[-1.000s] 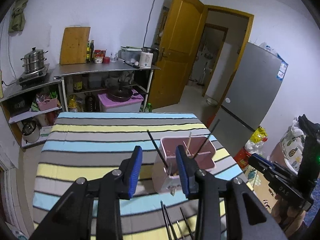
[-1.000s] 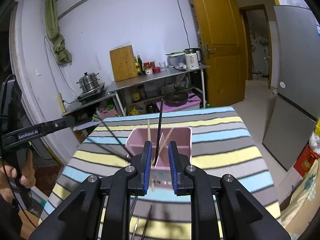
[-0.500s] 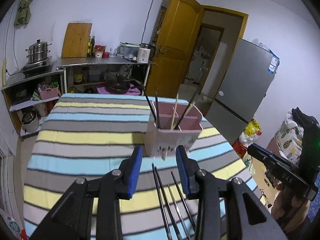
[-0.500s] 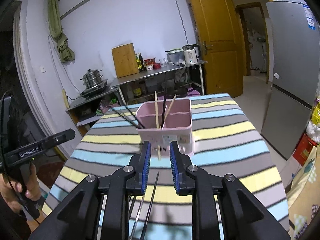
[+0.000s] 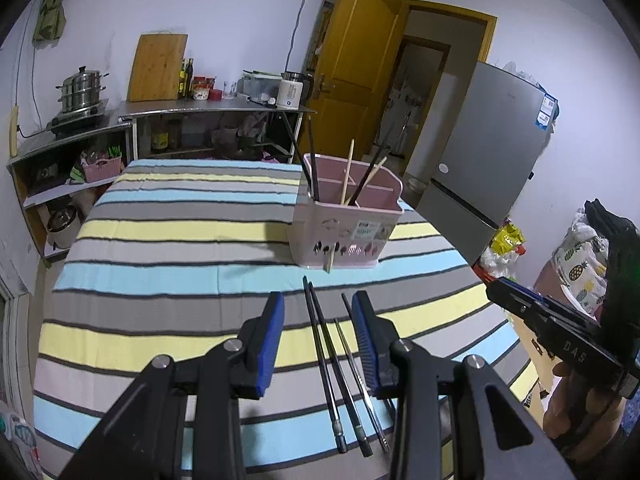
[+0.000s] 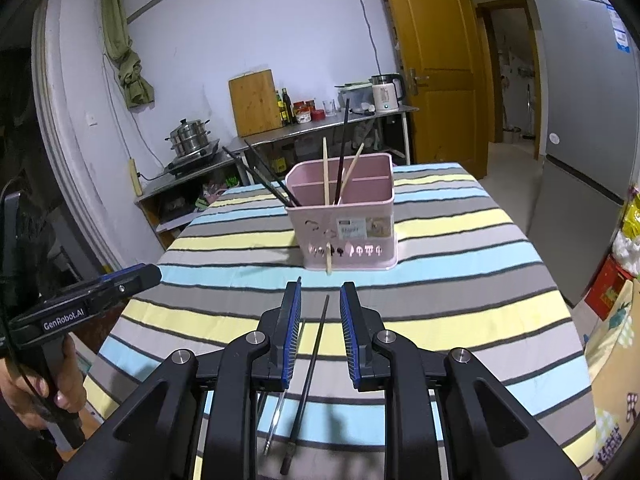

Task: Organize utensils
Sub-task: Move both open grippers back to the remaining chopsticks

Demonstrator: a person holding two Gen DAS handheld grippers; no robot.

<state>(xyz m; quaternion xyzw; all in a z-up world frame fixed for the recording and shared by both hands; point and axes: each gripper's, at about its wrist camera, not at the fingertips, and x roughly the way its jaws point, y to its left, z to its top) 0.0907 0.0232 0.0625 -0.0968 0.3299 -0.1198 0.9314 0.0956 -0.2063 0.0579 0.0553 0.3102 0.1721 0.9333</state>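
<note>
A striped woven cloth [image 5: 168, 240] with a soft matt look covers the table across the middle of the frame, and on it at centre stands a pink holder [image 5: 344, 228] of smooth, slightly glossy plastic, holding pale wooden chopsticks [image 5: 347, 172] and dark ones. Thin dark chopsticks [image 5: 324, 360] with metal-looking ends lie at lower centre between blue ribbed pads [image 5: 271, 336] on matt black plastic fingers. At upper left a bare wood cutting board [image 5: 158, 67] leans on a painted wall beside a shiny steel steamer pot [image 5: 82, 92].

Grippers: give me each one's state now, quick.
Left gripper: open, empty, above the dark chopsticks on the table.
Right gripper: open, empty.
</note>
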